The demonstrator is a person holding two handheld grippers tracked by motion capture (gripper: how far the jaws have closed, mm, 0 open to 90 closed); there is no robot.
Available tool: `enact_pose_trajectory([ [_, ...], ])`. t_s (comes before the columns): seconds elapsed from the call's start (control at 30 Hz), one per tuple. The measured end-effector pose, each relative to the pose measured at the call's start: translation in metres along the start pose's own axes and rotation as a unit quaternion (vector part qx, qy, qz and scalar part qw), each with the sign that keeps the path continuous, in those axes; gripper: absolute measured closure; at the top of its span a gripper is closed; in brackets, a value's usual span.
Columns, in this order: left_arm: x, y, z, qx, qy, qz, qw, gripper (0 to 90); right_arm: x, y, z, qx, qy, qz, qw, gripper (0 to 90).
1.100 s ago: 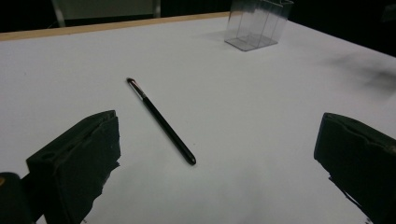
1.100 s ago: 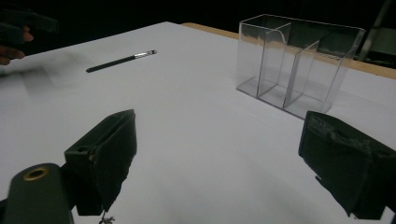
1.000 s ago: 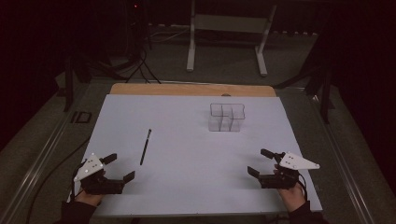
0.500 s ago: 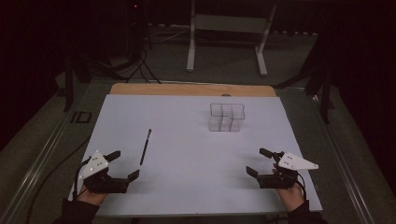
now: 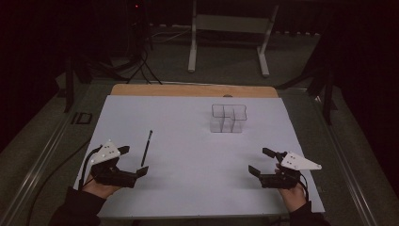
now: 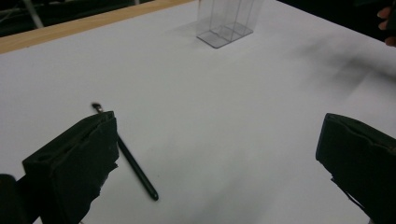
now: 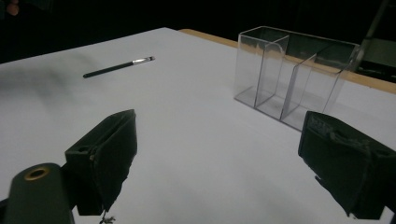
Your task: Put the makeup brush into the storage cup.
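Observation:
A thin black pen [image 5: 146, 148] lies on the white table sheet [image 5: 188, 141], left of centre; it also shows as the pen [image 6: 135, 168] in the left gripper view and the pen [image 7: 116, 66] in the right gripper view. A clear plastic organiser [image 5: 228, 117] with several compartments stands upright at the back right, seen again as the organiser [image 6: 226, 21] and the organiser [image 7: 292, 77]. My left gripper [image 5: 133, 161] rests at the front left, open and empty, just right of the pen's near end. My right gripper [image 5: 262, 162] sits at the front right, open, holding nothing.
A wooden table edge [image 5: 193, 90] runs along the far side of the sheet. Beyond it a white metal stand [image 5: 228, 37] rises from the dark floor. A small black object [image 5: 83, 117] lies off the sheet's left edge.
My left gripper has turned and slid a little right, its jaws now beside the pen's near end. The right gripper has shifted slightly left. The pen and organiser have not moved.

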State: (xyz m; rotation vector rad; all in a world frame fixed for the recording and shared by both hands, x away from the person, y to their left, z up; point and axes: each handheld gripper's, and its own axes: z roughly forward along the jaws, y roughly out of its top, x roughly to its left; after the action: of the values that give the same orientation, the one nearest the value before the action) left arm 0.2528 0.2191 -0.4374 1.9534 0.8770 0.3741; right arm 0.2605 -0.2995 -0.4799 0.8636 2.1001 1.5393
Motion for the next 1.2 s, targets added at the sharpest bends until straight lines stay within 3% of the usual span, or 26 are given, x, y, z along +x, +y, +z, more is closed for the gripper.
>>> enact_pose_trajectory([
  [0.1,-0.001,0.006,0.003,0.007,0.0,0.001,1.0,0.6,-0.001,0.0,-0.001,-0.002,-0.002,0.003,1.0,11.7],
  [0.17,0.001,0.01,0.005,0.01,-0.004,-0.009,0.9999,0.6,-0.001,0.0,0.0,0.0,-0.001,0.004,1.0,11.7],
  [0.23,0.003,0.014,0.006,0.011,0.008,-0.013,0.9998,0.6,-0.001,-0.001,0.0,0.001,-0.001,0.003,1.0,11.7],
  [0.6,0.017,0.033,0.01,0.038,0.032,-0.043,0.9979,1.5,0.001,0.0,0.002,0.002,0.003,0.001,1.0,11.7],
  [0.67,0.02,0.04,0.013,0.05,0.044,-0.05,0.9965,1.9,0.001,0.0,0.002,0.002,0.004,0.001,1.0,11.7],
  [0.8,0.021,0.045,0.017,0.059,0.045,-0.051,0.9959,2.2,0.001,0.0,0.002,0.003,0.004,0.0,1.0,11.7],
  [0.83,0.024,0.051,0.022,0.073,0.054,-0.061,0.994,2.3,0.002,0.0,0.003,0.004,0.005,-0.001,1.0,11.7],
  [1.0,0.028,0.057,0.031,0.095,0.066,-0.1,0.9883,4.8,0.002,0.0,0.003,0.003,0.006,-0.002,1.0,11.7],
  [1.1,0.028,0.06,0.037,0.123,0.093,-0.105,0.9824,7.6,0.002,0.001,0.002,0.003,0.007,-0.001,1.0,11.7],
  [1.2,0.03,0.061,0.041,0.144,0.098,-0.123,0.977,10.1,0.002,0.0,0.002,0.003,0.006,-0.002,1.0,11.7],
])
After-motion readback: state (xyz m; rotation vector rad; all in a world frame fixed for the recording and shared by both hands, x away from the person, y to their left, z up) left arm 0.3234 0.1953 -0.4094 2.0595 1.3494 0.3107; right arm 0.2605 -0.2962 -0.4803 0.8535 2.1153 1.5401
